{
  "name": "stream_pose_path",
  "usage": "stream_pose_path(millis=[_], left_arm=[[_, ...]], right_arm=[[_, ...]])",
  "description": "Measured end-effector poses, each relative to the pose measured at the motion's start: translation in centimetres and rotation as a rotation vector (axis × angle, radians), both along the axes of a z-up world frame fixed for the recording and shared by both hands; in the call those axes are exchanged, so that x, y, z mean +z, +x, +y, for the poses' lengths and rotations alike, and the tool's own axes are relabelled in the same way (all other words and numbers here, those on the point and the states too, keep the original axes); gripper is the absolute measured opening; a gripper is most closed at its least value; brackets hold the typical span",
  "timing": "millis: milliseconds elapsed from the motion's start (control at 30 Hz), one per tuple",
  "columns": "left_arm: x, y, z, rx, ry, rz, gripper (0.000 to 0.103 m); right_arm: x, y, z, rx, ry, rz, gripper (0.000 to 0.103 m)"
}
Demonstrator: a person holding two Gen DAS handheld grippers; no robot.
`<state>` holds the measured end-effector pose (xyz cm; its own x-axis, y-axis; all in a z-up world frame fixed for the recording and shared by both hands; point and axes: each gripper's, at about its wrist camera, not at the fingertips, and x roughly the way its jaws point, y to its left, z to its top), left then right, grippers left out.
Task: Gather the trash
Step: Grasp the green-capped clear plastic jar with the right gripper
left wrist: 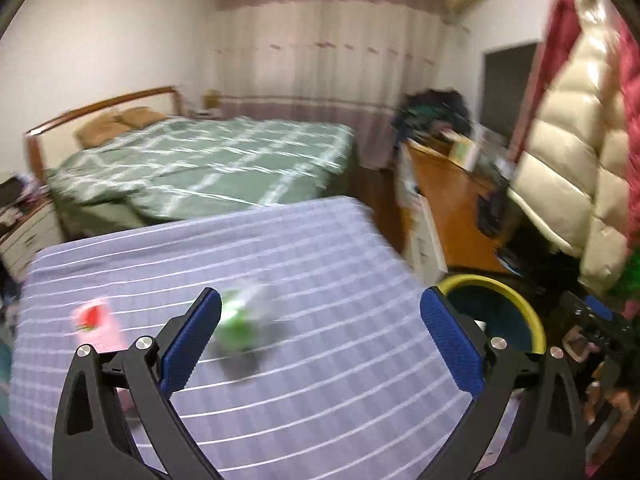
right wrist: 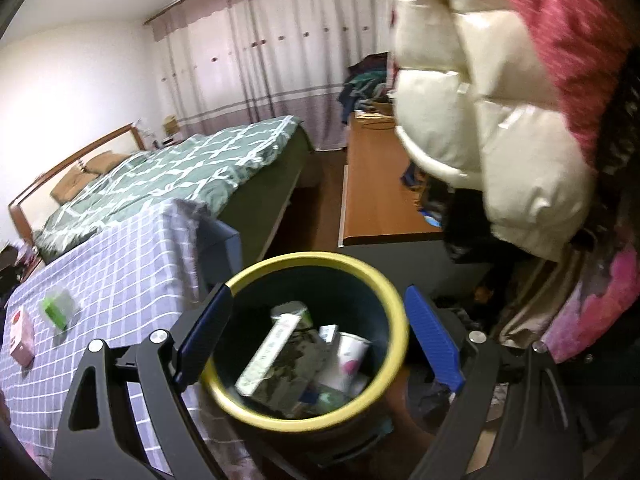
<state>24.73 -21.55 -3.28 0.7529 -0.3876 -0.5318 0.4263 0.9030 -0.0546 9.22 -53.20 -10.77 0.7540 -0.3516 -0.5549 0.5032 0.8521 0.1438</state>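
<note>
A green and clear wrapper (left wrist: 244, 320) lies on the purple checked table cloth (left wrist: 320, 380), blurred, just ahead of my left gripper (left wrist: 320, 312), which is open and empty above the table. A pink packet (left wrist: 96, 322) lies to its left. Both show small in the right wrist view, the wrapper (right wrist: 60, 308) and the packet (right wrist: 20, 336). My right gripper (right wrist: 318, 308) is open and empty over a dark bin with a yellow rim (right wrist: 396, 316), which holds a carton, a cup and other trash. The bin (left wrist: 532, 320) stands right of the table.
A bed with a green quilt (left wrist: 208, 164) lies beyond the table. A wooden desk (right wrist: 376, 196) stands to the right. A cream puffer jacket (right wrist: 500, 128) and red clothes hang above the bin. Clutter sits on the floor at right.
</note>
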Motion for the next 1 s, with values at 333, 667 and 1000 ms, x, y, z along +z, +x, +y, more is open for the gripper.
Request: stream_pose_path(millis=[333,667,1000], left_arm=[[-0.8,1.9,15.9,0.364,-0.028,-0.079,0.098],[-1.1,1.3,25.6,0.583,-0.139,-0.089,0.098],[-2.5,1.8,25.3,0.581,-0.156,-0.019,0.098]], right_arm=[[0.1,4.9,7.3,0.173,-0.02,0.062,0.084],[0.6,10.4,15.8,0.418,0.021,0.1,0.084],[-0.5,19.1,24.6,0.79,0.037,0.223,0.09]])
